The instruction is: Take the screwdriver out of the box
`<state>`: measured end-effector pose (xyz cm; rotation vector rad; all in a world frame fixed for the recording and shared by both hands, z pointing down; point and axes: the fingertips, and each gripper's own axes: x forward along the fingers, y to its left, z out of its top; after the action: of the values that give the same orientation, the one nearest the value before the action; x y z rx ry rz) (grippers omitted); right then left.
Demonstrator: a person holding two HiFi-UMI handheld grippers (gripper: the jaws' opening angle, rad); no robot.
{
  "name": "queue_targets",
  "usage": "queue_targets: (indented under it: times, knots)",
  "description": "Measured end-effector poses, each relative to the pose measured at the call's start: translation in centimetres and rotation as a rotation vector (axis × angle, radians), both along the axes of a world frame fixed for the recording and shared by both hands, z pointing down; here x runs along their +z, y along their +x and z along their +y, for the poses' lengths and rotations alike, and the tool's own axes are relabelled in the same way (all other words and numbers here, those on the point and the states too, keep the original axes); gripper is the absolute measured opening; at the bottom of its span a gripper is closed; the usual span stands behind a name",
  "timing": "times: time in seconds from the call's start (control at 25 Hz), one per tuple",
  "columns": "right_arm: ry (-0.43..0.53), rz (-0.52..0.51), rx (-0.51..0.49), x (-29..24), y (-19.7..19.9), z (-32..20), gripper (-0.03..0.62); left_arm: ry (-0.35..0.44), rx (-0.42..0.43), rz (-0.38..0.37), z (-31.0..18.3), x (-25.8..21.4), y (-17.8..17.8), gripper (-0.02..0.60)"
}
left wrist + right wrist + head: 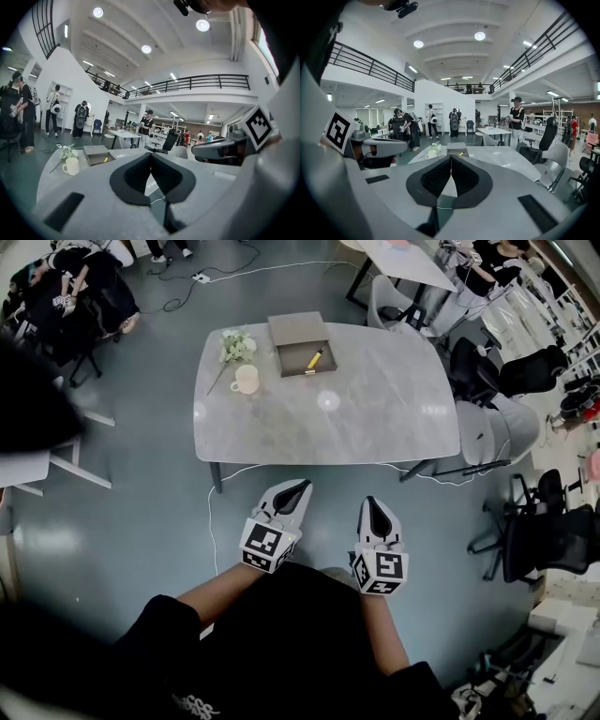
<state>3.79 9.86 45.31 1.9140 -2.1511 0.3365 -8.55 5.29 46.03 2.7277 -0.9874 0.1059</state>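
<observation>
A yellow-handled screwdriver (pixel 314 359) lies in an open brown box (pixel 302 339) at the far edge of a grey marble table (pixel 375 413). The box (pixel 96 155) and the screwdriver (pixel 106 159) also show in the left gripper view, and the box (pixel 456 149) with the screwdriver (pixel 461 153) in the right gripper view. Both grippers are held over the floor, short of the table's near edge. My left gripper (pixel 301 487) is shut and empty. My right gripper (pixel 373 503) is shut and empty too.
A white mug (pixel 246 380) and a small bunch of flowers (pixel 234 346) sit left of the box. Office chairs (pixel 502 432) stand right of the table, another table (pixel 403 259) beyond it. People stand at the back left (pixel 80 282). A cable (pixel 211 531) runs across the floor.
</observation>
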Motion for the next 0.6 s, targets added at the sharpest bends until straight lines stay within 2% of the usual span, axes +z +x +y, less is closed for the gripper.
queue_targets:
  times: [0.4, 0.6]
  knots:
    - [-0.013, -0.005, -0.059, 1.0, -1.9, -6.1, 0.012, -0.036, -0.035, 0.006, -5.2, 1.5, -1.2, 0.017]
    - [0.001, -0.029, -0.092, 2.0, -2.7, -9.4, 0.012, -0.027, -0.049, 0.0, -7.8, 2.3, -1.6, 0.016]
